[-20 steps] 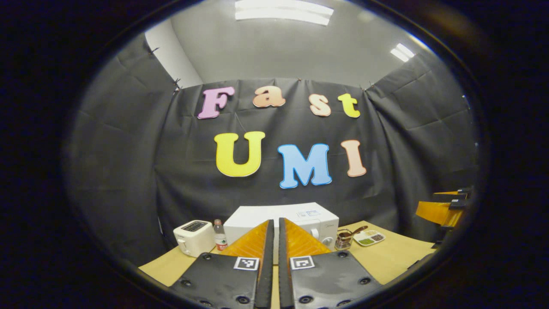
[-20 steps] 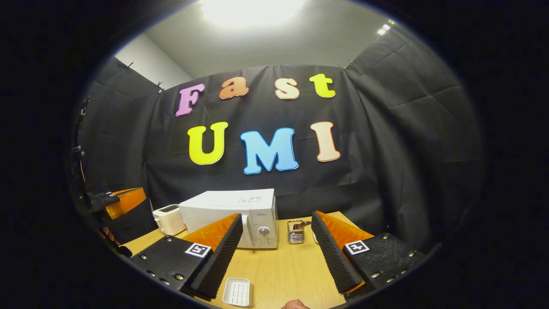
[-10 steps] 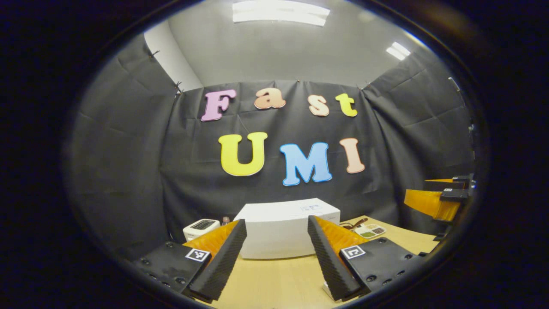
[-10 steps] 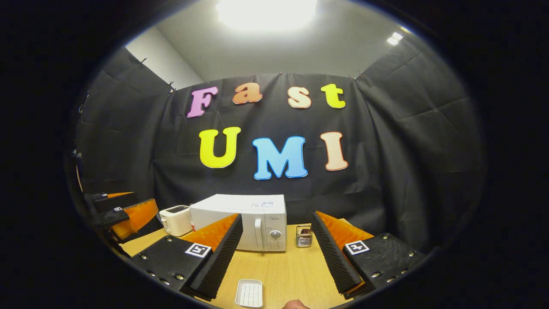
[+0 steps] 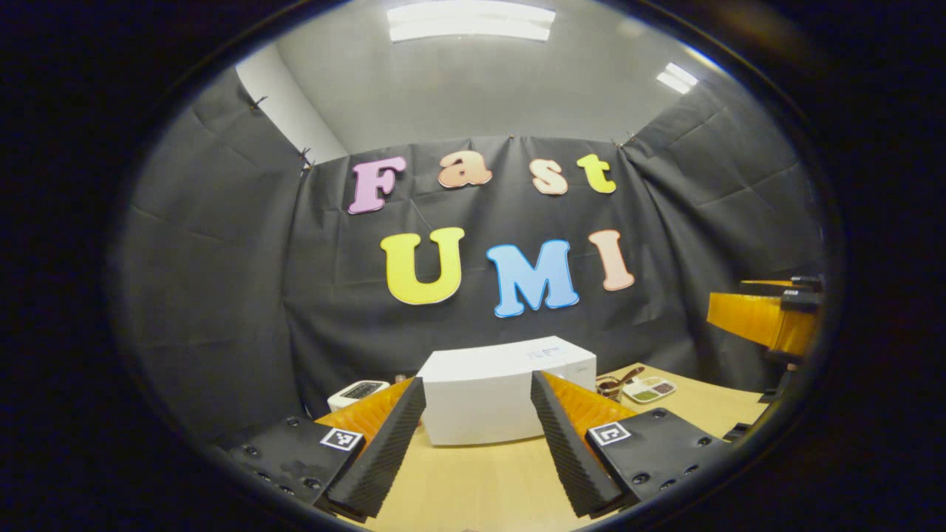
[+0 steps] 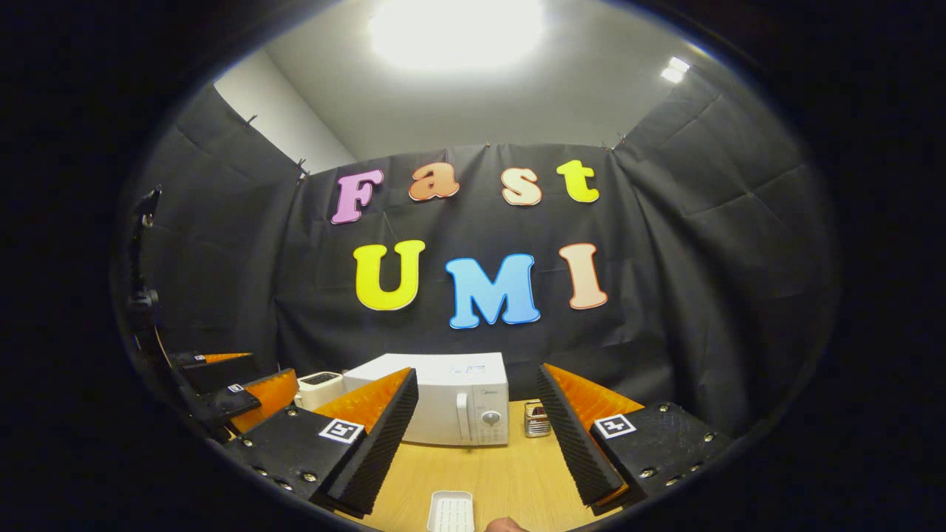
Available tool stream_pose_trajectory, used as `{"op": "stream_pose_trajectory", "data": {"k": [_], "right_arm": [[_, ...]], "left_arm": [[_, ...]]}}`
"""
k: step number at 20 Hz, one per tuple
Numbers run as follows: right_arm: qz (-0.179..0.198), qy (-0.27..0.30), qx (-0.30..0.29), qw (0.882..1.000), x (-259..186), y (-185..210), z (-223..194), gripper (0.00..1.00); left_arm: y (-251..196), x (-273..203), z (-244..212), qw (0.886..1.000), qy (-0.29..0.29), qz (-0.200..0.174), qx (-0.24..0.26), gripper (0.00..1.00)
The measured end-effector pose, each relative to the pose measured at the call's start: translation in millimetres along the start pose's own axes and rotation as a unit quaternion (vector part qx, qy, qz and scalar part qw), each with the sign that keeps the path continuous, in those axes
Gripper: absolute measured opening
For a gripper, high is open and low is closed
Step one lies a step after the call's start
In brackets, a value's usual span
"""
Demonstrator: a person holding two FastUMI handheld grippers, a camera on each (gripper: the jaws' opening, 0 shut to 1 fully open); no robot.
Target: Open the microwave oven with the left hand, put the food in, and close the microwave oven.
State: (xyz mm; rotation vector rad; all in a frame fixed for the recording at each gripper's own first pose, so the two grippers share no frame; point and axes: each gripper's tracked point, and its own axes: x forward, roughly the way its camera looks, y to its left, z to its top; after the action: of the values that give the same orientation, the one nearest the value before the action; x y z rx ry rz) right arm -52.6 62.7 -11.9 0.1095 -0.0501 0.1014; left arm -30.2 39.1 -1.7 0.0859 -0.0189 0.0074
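Right gripper view: microwave [image 6: 443,403] sits shut at the back of the table [image 6: 510,473], handle toward its right side. You're on the approach; door not yet touched. Left gripper [image 5: 477,436] is spread wide, holding nothing; right gripper [image 6: 477,436] likewise, hovering above a white tray [image 6: 451,511]. Next: bring your left gripper onto the handle.

A wooden table [image 6: 510,473] is seen at the bottom of both views, and everything else is placed around it. Behind the table and to both its sides, black cloth walls [image 5: 222,295] are hung, creased and pinned along the top edge. Above the cloth, a pale ceiling [image 5: 473,89] is lit by a long light panel [image 5: 471,20]; a white wall [image 6: 273,118] is visible above the table's left.
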Motion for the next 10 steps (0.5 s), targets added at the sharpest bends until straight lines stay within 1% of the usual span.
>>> {"op": "stream_pose_trajectory", "data": {"k": [3,7,10], "right_arm": [[0.003,-0.005,-0.019,1.0,-0.8,3.2,1.4,0.98],[0.013,0.016,-0.007,1.0,2.4,13.5,-10.2,0.98],[0.008,0.023,-0.005,1.0,8.3,14.6,-13.3,0.98]], "left_arm": [[3.5,-7.1,-0.8,1.0,-0.002,0.006,-0.015,0.97],[22.1,-9.7,2.2,1.0,-0.005,0.023,-0.008,0.97],[27.9,-13.0,1.3,0.999,-0.007,0.028,-0.017,0.98]]}}
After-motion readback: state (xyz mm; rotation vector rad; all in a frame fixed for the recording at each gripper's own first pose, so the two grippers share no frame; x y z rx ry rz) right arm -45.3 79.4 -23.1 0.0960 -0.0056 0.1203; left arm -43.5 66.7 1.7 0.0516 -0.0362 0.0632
